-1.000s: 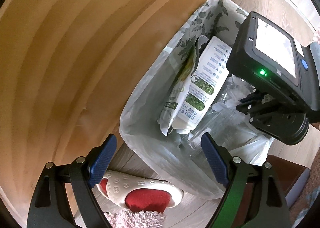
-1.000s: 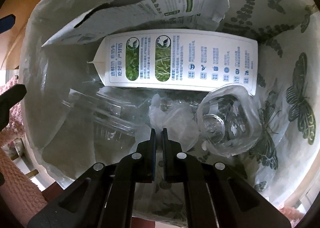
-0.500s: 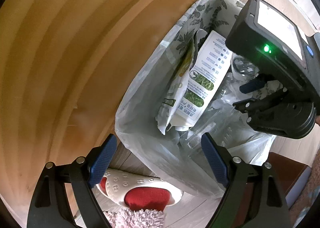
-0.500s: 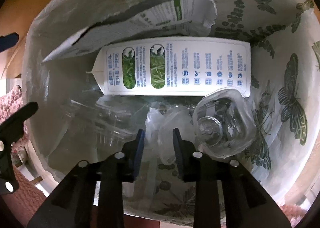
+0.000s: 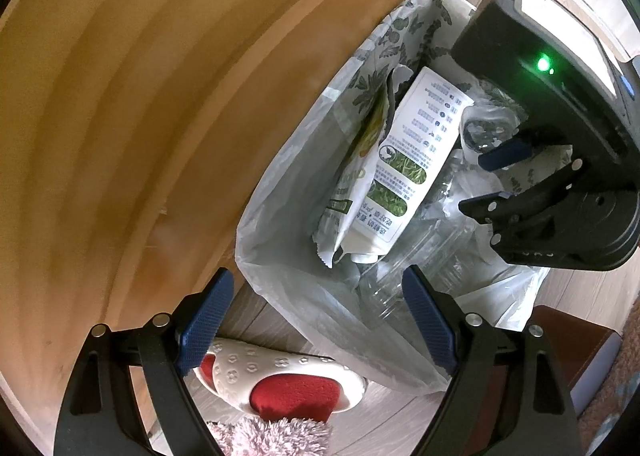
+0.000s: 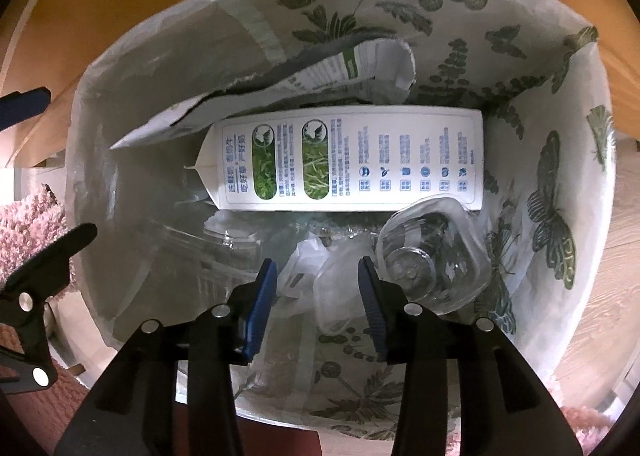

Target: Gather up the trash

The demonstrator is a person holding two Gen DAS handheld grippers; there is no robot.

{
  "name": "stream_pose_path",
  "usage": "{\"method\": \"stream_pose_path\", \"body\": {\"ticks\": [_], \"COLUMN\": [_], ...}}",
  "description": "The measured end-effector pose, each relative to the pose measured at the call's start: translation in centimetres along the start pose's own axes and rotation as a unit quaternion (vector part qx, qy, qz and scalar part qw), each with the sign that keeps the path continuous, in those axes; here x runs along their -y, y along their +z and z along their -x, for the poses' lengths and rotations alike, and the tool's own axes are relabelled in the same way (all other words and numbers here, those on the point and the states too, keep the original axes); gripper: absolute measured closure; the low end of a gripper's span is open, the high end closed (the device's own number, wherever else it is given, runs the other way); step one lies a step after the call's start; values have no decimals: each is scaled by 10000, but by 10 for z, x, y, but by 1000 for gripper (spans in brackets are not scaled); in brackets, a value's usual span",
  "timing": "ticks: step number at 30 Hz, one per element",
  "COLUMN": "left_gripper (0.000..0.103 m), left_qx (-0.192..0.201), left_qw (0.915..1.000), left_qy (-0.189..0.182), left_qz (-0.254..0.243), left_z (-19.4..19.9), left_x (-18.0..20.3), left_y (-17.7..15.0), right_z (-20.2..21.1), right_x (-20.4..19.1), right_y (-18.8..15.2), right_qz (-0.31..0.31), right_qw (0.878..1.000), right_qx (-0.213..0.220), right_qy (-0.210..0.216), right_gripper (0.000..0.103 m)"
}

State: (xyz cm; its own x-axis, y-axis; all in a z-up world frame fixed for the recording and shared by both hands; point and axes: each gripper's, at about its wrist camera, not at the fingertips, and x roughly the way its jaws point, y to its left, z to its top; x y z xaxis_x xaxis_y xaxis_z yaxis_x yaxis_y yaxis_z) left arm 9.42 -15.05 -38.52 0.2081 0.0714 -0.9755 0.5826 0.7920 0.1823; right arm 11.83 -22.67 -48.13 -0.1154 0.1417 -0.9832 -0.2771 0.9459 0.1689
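Note:
A trash bin lined with a leaf-and-butterfly print bag (image 6: 552,159) (image 5: 280,191) stands on the floor beside a wooden panel. Inside lie a white milk carton (image 6: 348,159) (image 5: 404,159), a torn paper pouch (image 6: 312,79), a crumpled clear cup (image 6: 432,252) and clear plastic wrappers (image 6: 332,276). My right gripper (image 6: 316,276) hangs over the bag's mouth, jaws opening, nothing pressed between the pads; the wrappers lie below them. In the left wrist view the right gripper (image 5: 496,179) shows at the right. My left gripper (image 5: 316,312) stands wide open at the bag's near rim, holding nothing.
A wooden furniture panel (image 5: 140,115) fills the left side. A white and red slipper (image 5: 280,384) and a pink fluffy rug (image 5: 272,436) lie on the pale floor below the bin. A dark box (image 5: 568,340) sits at the lower right.
My right gripper went from shut to parted and rose above the bin, so more of the bag's rim shows. The left gripper stayed where it was.

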Motion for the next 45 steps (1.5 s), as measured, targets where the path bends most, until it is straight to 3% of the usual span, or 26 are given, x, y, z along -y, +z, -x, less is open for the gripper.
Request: {"method": "stream_pose_path", "body": {"ticks": [8, 28, 33, 45], "left_gripper": [20, 20, 20, 20], "left_qx": [59, 347, 450, 718], "left_qw": [10000, 9993, 9988, 9951], "left_qy": [27, 135, 86, -192], "left_qz": [24, 59, 176, 658], "left_z": [5, 27, 38, 63], "left_x": [-1, 0, -3, -14], "left_y": [-3, -8, -12, -24], "right_z": [24, 72, 85, 103], "right_x": [-6, 4, 4, -2], "right_y": [-5, -22, -26, -39], "right_qz": [69, 57, 66, 218], "right_qw": [9997, 9953, 9933, 9842], "right_qx": [236, 872, 1038, 1390], "right_qy": [-66, -414, -505, -1073], "right_gripper": [57, 32, 19, 13]}}
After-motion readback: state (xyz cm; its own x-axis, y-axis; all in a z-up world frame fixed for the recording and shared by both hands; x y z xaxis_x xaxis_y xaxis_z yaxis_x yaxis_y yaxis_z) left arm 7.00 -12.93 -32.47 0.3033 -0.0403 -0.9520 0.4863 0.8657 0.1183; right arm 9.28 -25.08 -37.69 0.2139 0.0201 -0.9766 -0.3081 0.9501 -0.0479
